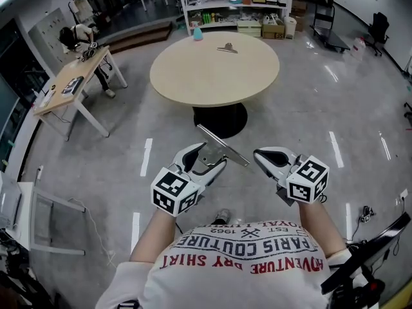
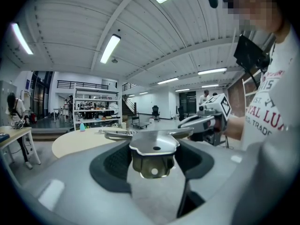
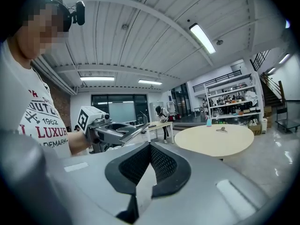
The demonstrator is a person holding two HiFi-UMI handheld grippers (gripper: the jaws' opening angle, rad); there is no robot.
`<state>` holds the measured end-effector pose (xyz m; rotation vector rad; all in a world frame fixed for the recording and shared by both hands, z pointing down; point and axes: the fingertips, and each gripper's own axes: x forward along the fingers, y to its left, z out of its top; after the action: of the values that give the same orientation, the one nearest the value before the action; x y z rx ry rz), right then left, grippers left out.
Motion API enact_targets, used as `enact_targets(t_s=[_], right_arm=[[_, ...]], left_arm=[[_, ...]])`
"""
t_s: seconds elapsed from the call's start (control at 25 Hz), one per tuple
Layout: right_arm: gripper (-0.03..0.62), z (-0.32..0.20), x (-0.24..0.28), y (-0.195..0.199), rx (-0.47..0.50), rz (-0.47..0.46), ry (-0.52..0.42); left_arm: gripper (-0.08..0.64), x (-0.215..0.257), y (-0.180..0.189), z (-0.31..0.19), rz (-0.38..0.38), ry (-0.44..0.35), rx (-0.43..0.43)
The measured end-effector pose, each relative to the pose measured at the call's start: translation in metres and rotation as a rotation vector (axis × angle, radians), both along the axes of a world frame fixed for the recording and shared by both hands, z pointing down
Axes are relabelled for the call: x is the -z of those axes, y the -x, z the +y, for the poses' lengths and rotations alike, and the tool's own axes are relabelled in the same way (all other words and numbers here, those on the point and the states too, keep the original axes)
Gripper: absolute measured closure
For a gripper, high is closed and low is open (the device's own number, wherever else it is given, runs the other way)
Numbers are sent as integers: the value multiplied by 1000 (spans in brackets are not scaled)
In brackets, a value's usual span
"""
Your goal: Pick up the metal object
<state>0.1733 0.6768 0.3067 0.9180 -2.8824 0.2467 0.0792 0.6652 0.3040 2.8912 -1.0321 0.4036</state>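
1. Grippers: two, the left gripper [image 1: 207, 159] and the right gripper [image 1: 257, 154].
2. Marker cubes: two, one on each gripper.
3. Metal pieces: two, the metal object [image 1: 225, 148] between the left gripper's jaws and a second metal piece [image 1: 226, 47] lying on the round table.
4. Tables: two, the round table [image 1: 212, 76] and a rectangular desk [image 1: 64, 85].
5. Blue bottle [image 1: 197, 34]: one.
6. Shelving unit [image 1: 232, 5]: one.
7. Office chair [image 1: 378, 26]: one.
8. People in the head view: two, the wearer [image 1: 244, 269] and a person at the desk [image 1: 74, 36].
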Motion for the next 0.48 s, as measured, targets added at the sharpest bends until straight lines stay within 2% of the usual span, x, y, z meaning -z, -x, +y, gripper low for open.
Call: enact_targets(t_s=[0.48], right_arm=[[592, -1, 2, 8, 4, 0, -6]], left_arm=[[276, -1, 8, -1, -9, -7, -2]])
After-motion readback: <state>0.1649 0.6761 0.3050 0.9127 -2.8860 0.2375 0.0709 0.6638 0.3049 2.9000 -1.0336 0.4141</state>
